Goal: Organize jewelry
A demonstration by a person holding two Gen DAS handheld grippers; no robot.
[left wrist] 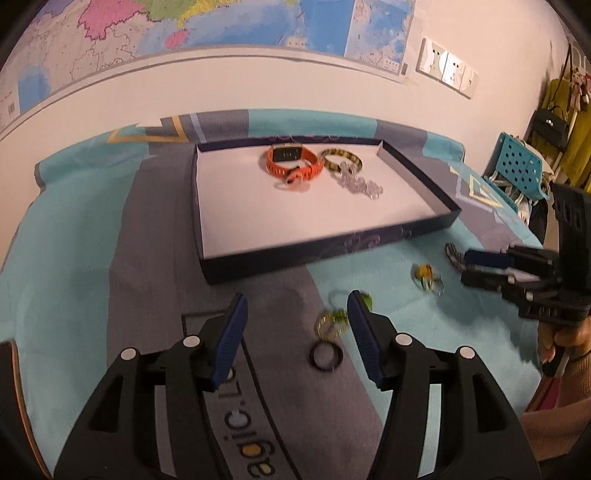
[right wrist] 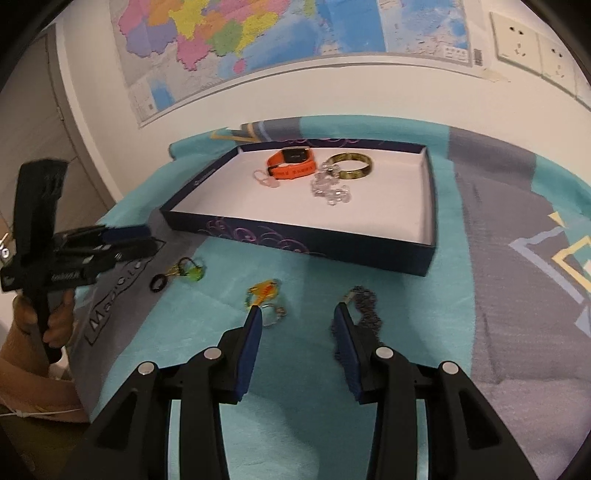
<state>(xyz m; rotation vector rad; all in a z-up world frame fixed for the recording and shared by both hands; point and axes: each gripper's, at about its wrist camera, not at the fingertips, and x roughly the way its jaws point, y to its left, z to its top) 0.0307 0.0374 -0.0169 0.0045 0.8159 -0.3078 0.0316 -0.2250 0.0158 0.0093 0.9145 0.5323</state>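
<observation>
A dark blue tray (left wrist: 325, 251) (right wrist: 295, 240) with a white floor holds an orange watch (left wrist: 291, 164) (right wrist: 291, 166), a gold-black bangle (left wrist: 341, 158) (right wrist: 351, 166) and a clear bead chain (left wrist: 360, 184) (right wrist: 330, 190). On the cloth in front lie a black ring (left wrist: 325, 355) (right wrist: 159, 283), a green-gold piece (left wrist: 332, 321) (right wrist: 190, 271), a yellow-orange piece (left wrist: 426, 277) (right wrist: 264, 291) and a dark chain (left wrist: 452, 254) (right wrist: 365, 306). My left gripper (left wrist: 297, 314) is open, empty, just left of the green piece. My right gripper (right wrist: 297, 321) is open, empty, between the yellow piece and the dark chain.
A teal and grey cloth (left wrist: 74, 258) (right wrist: 498, 295) covers the table. A wall with a map (left wrist: 221, 29) (right wrist: 258, 37) stands behind the tray. A blue perforated chair (left wrist: 517, 162) and hanging clothes are at the far right.
</observation>
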